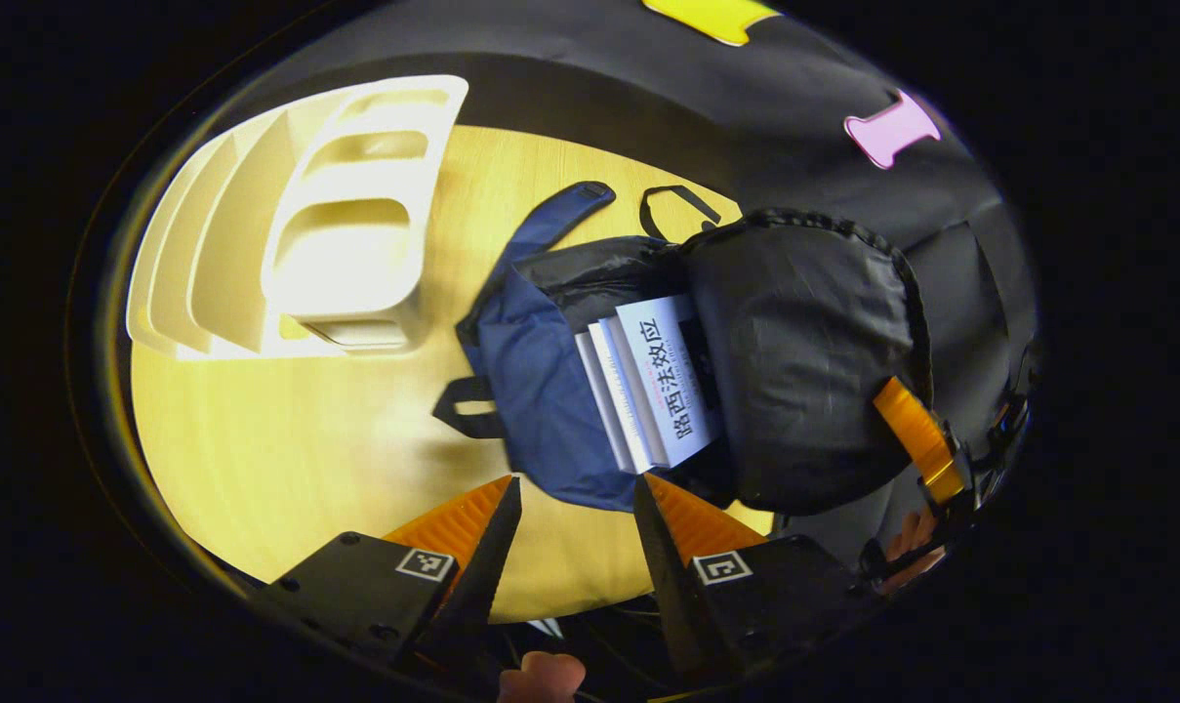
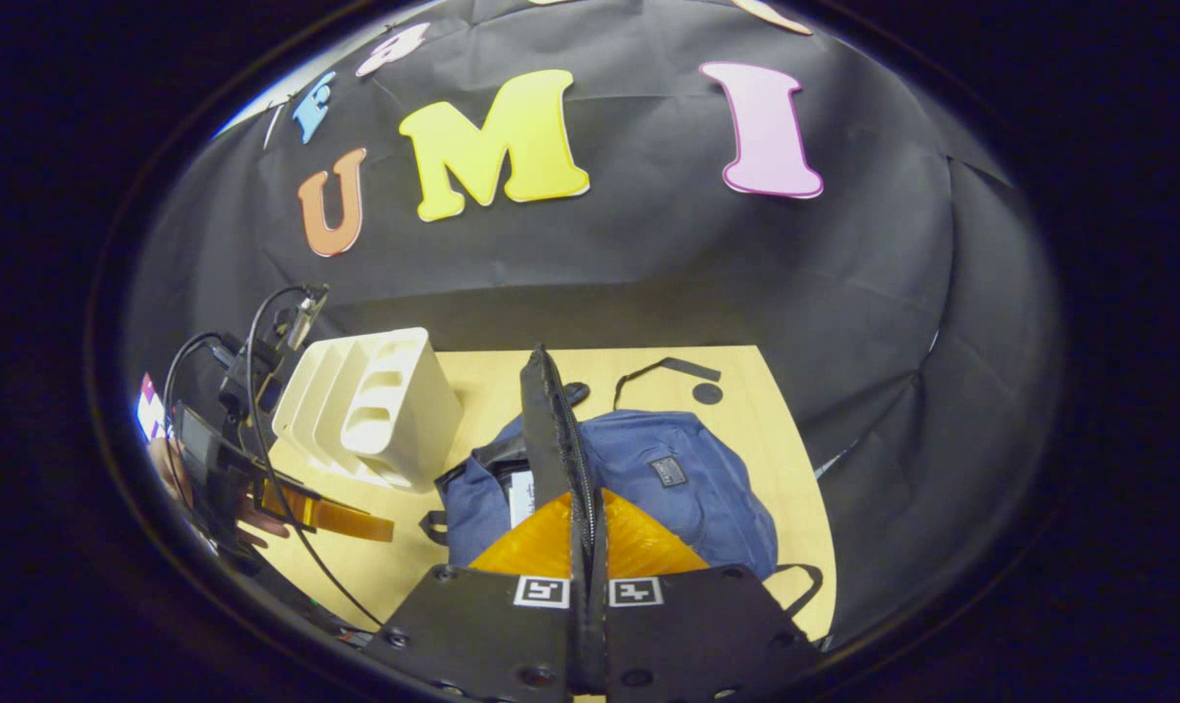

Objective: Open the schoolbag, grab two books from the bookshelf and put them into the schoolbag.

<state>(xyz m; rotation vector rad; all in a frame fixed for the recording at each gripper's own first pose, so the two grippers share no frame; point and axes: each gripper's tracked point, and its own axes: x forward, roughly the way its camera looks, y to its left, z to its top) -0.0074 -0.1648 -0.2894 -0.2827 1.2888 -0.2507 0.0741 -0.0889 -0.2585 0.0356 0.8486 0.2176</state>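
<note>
- Left gripper view: your left hand-held gripper is hanging over the counter with its jaws apart and nothing between them, aimed at the mouth of the schoolbag.
- Two books are sitting inside the open schoolbag, spines towards you, likely because the black flap is being held up and clear of them.
- Your right hand-held gripper is pinching that flap's edge at the far right, a hand behind it.
- The white bookshelf is standing just beside the bag, with no books visible in its slots.
- Right gripper view: your right hand-held gripper is closed tight on the flap, which is rising edge-on between the fingers, keeping the opening wide.
- The blue bag body is lying flat on the counter, with the bookshelf to its left.
- Your left hand-held gripper is showing low at the left edge of this view, beside the shelf.
- Judgement: both books look loaded, so the task seems about finished.
</note>
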